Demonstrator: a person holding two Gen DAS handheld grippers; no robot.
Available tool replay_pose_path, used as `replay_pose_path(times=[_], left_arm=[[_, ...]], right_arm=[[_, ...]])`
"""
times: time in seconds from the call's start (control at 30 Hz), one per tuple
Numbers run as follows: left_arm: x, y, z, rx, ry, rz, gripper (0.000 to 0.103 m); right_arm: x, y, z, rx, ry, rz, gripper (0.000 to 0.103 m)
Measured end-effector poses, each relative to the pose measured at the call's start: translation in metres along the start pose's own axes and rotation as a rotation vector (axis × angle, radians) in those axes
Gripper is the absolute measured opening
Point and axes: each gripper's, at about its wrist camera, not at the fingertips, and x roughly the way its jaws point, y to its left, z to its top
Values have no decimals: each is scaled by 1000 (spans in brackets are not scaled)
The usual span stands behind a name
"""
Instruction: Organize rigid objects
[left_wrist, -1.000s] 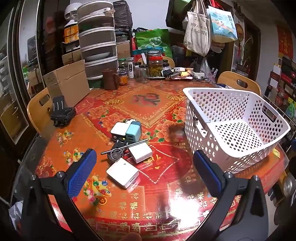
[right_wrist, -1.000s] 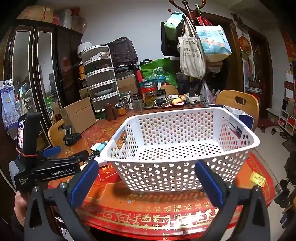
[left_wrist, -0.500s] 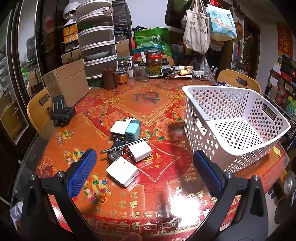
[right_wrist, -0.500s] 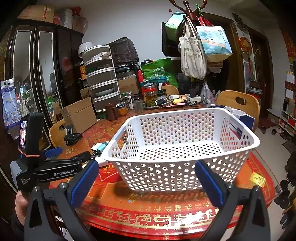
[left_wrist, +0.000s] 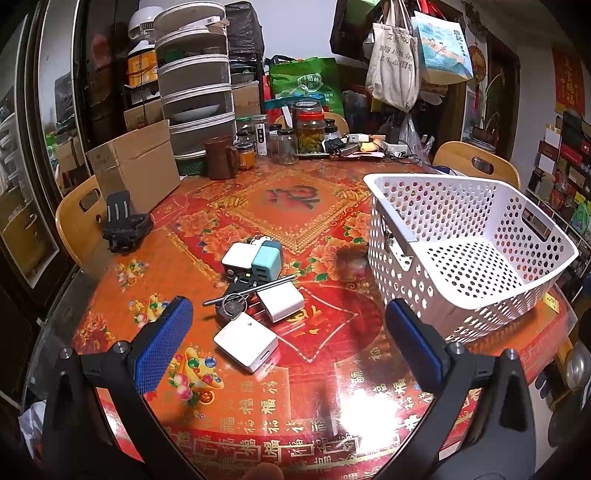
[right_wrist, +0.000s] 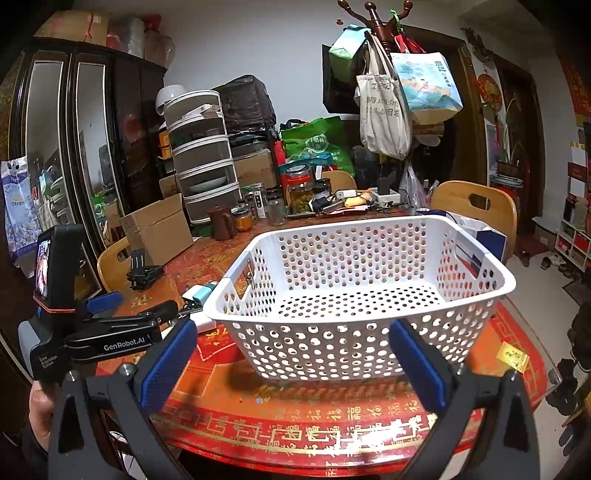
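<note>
Table: round table (left_wrist: 303, 398) with a red and gold patterned cover under a glossy top.
Left gripper: left gripper (left_wrist: 288, 343) held above the near edge of the table, jaws spread wide, nothing between the blue pads (left_wrist: 162, 350).
Right gripper: right gripper (right_wrist: 295, 363) held off the near edge in front of the basket, jaws wide apart and empty.
Basket: white perforated basket (left_wrist: 476, 295) upright near the right edge of the table, with nothing visible inside.
Chargers: cluster near the table centre, left of the basket and apart from it. White charger (left_wrist: 245, 341) lies nearest the near edge; second white charger (left_wrist: 280, 301) just behind it; teal charger (left_wrist: 266, 260) and a third white adapter (left_wrist: 238, 256) side by side, touching, farther back.
Keys: key ring (left_wrist: 231, 306) with a thin metal rod (left_wrist: 251, 290) across it, lying among the chargers.
Far edge: brown mug (left_wrist: 219, 158), glass jars (left_wrist: 310, 127) and a cardboard box (left_wrist: 136, 166).
Left edge: black folded stand (left_wrist: 123, 223).
</note>
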Motion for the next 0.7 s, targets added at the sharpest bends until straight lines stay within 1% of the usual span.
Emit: replay_pose_path(times=[0.7], left_arm=[[4, 2, 0, -4, 15, -3, 103]], right_arm=[[1, 0, -2, 2, 6, 2, 103]])
